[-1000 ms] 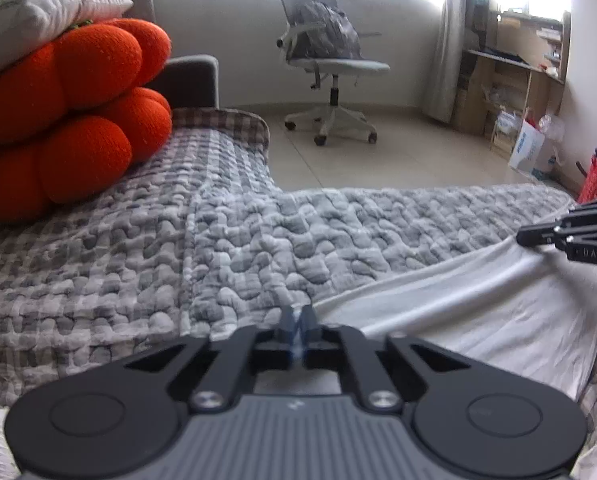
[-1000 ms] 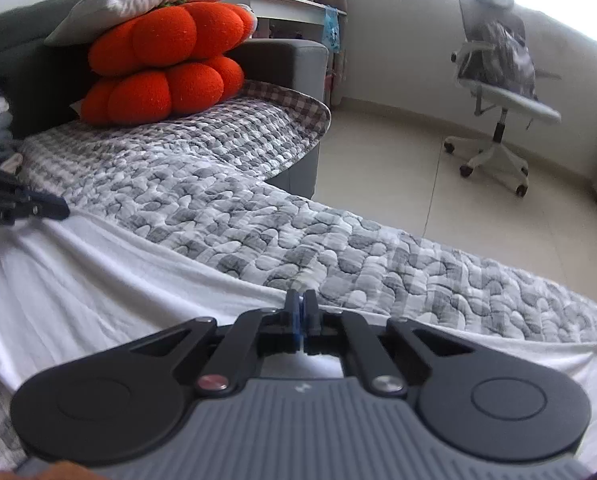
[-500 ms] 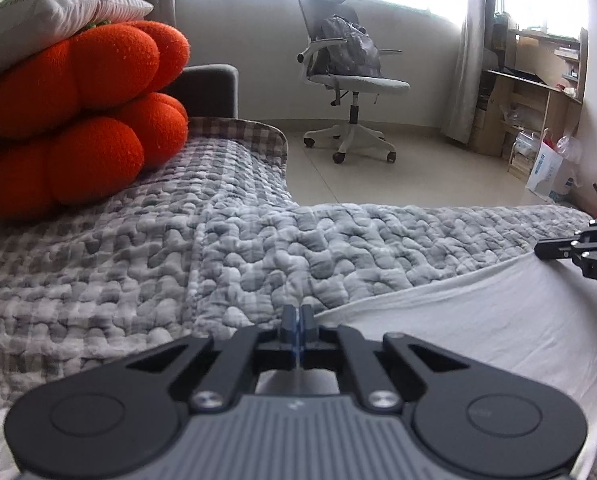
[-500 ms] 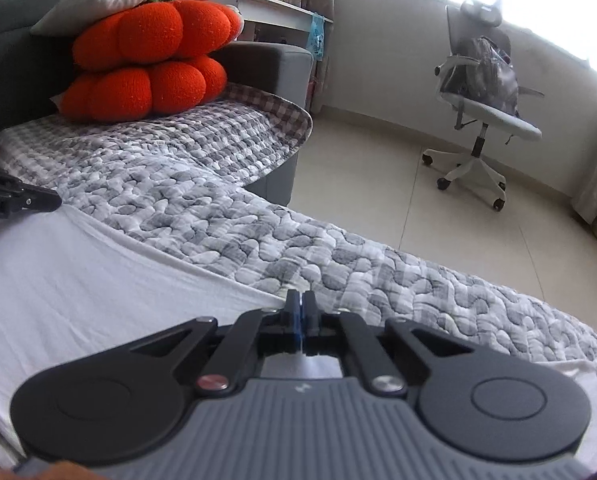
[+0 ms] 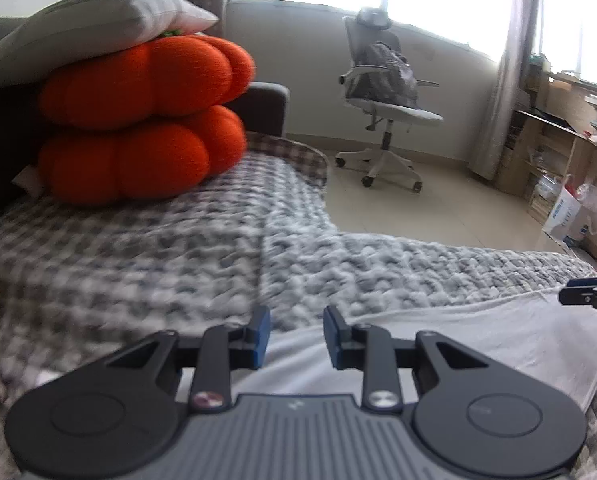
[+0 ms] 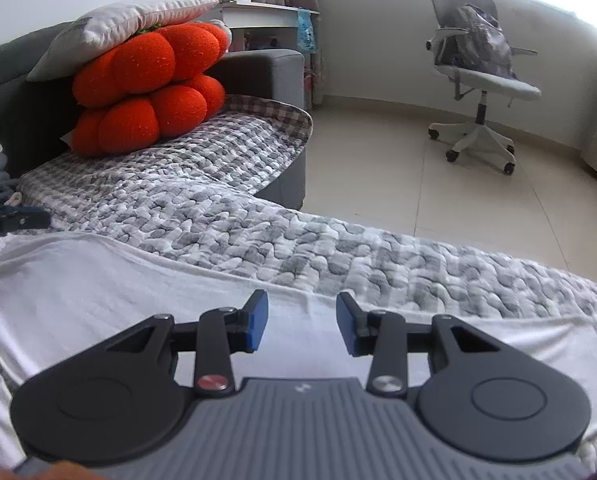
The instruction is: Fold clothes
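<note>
A white garment (image 5: 478, 336) lies spread flat on the grey quilted sofa cover (image 5: 178, 256). My left gripper (image 5: 296, 336) is open above the garment's left far edge, nothing between its blue pads. My right gripper (image 6: 301, 322) is open too, hovering over the garment (image 6: 98, 280) near its far edge. The right gripper's tip (image 5: 590, 294) shows at the right edge of the left wrist view; the left gripper's tip (image 6: 14, 220) shows at the left edge of the right wrist view.
Orange pumpkin cushions (image 5: 138, 120) with a white pillow (image 5: 90, 28) on top sit at the sofa's far left. Beyond the sofa edge is tiled floor (image 6: 458, 200) with an office chair (image 5: 386, 100). Shelves and boxes (image 5: 558, 160) stand at the right wall.
Both grippers were shut on the garment's edge and have opened, letting it go. The garment now rests flat on the cover, and both cameras have lifted and tilted a little.
</note>
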